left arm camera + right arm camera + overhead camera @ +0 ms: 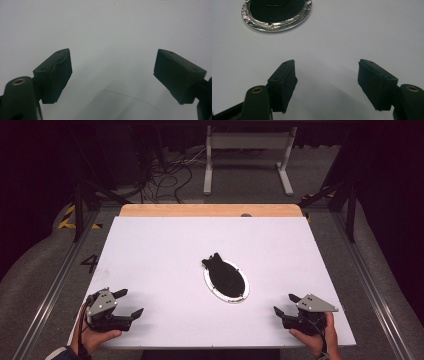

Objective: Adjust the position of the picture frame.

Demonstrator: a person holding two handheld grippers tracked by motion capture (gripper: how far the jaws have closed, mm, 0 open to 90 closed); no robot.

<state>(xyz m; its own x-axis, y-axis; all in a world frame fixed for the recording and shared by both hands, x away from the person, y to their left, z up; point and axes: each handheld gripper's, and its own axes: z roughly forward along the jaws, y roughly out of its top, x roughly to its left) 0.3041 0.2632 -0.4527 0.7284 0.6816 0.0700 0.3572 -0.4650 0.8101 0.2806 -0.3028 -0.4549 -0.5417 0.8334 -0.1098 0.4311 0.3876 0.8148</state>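
White table [150, 250] — silver-rimmed plate [214, 291] lying mid-table, black item [226, 274] on it.
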